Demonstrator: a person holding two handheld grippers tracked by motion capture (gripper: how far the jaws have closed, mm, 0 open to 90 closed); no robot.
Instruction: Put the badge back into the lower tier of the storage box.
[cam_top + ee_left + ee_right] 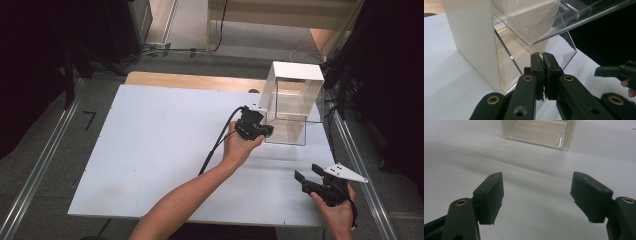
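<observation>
Since the clear box with its white walls looks like thin hard plastic, it is likely light, slippery and easy to crack, so a wall edge seems the best place to grab. It stands at the far right of the table. The left gripper, pinched tight on nothing, sits beside the box's front, and the right gripper gapes wide and empty nearer the person.

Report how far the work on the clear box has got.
Done: the left gripper has reached the clear box's front lower edge, jaws shut, seemingly pinching its thin transparent panel. In hand: that grip, probably to pull the panel open. Left: any opening itself; the right gripper hangs open above the white table, holding nothing.
</observation>
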